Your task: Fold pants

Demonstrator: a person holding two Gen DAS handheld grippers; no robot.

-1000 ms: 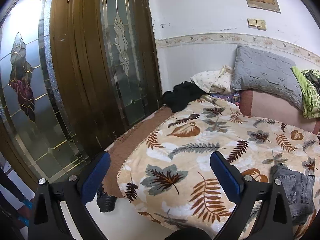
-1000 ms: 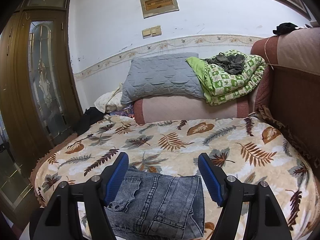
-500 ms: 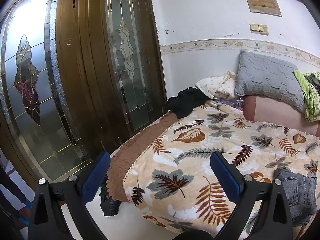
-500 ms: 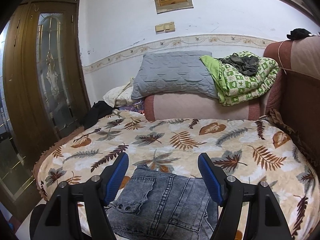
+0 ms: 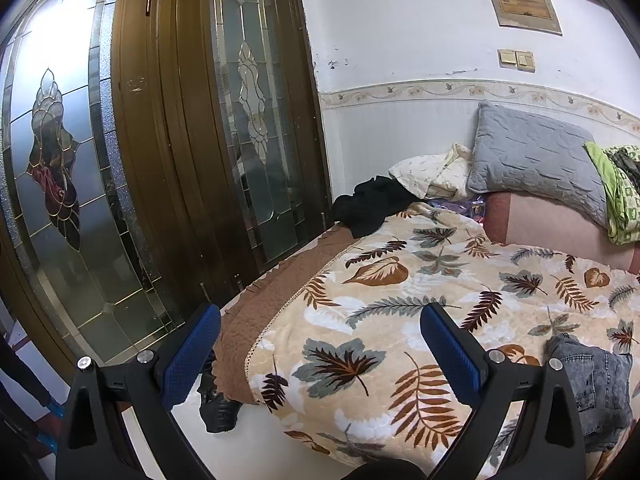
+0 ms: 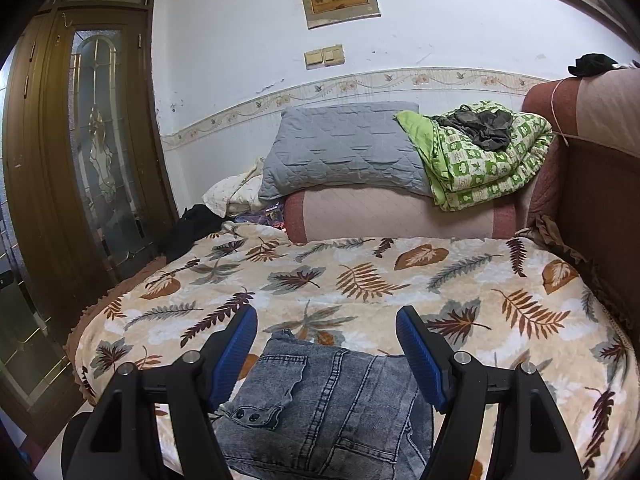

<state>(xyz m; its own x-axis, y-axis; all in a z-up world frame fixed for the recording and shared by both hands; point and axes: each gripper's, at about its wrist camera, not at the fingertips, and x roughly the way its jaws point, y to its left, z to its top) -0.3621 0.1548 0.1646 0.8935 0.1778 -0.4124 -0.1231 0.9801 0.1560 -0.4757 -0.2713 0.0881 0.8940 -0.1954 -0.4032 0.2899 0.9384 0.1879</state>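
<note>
Pants: grey denim, lying as a compact folded bundle at the near edge of the bed, on the leaf-print blanket, pocket and waistband buttons facing up. In the left wrist view the same bundle sits far to the right, near that same front edge.

Right hand-held gripper: jaws wide apart, nothing between them, poised above the bundle and apart from it. Left hand-held gripper: also fully spread and empty, over bare blanket toward the bed's left corner, well apart from the denim.

Judgement: the fold looks close to done; what remains is likely a final halving or squaring-up.

Advice: bring your left hand-held gripper across to the bundle before closing either one. Pinch all layers at one edge, both corners together, lift just clear, and lay the edge over flush. Thick denim springs back, so press the crease flat.
</note>
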